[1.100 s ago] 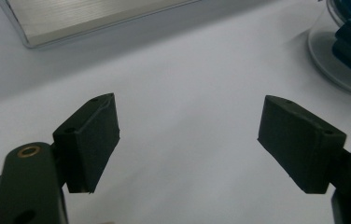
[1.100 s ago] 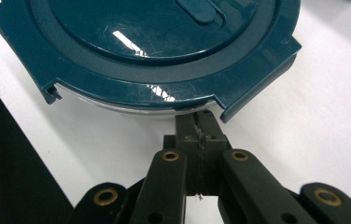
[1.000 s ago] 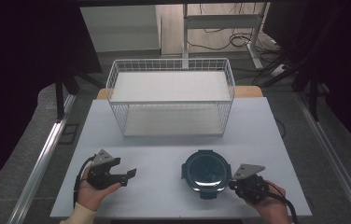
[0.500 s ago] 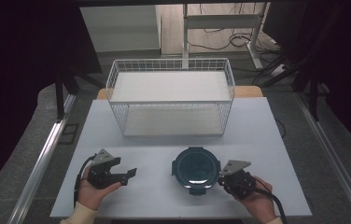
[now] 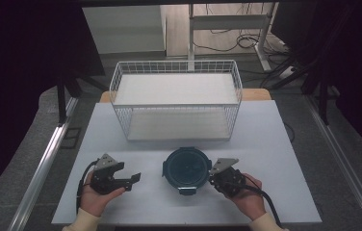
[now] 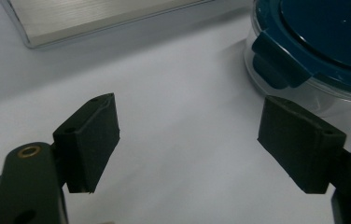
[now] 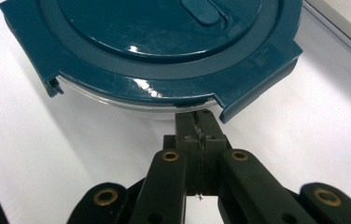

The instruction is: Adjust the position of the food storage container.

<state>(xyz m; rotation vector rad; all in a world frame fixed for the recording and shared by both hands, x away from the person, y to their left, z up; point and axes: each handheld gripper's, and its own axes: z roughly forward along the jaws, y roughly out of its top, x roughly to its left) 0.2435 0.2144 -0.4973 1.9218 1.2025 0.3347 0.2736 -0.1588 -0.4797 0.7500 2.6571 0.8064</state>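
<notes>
Right fingers (image 7: pixel 197 122) closed, tips against container (image 7: pixel 164 51)

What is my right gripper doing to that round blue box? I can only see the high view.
Observer: The right gripper view shows the right gripper with its jaws shut together. The tips seem to rest against the clear wall of the container, just under the lid rim. Nothing is pinched.
Operator: Is my left one open?
Observer: Yes. In the left gripper view, the left gripper has its jaws wide apart over bare table, and the container is off to one side.
</notes>
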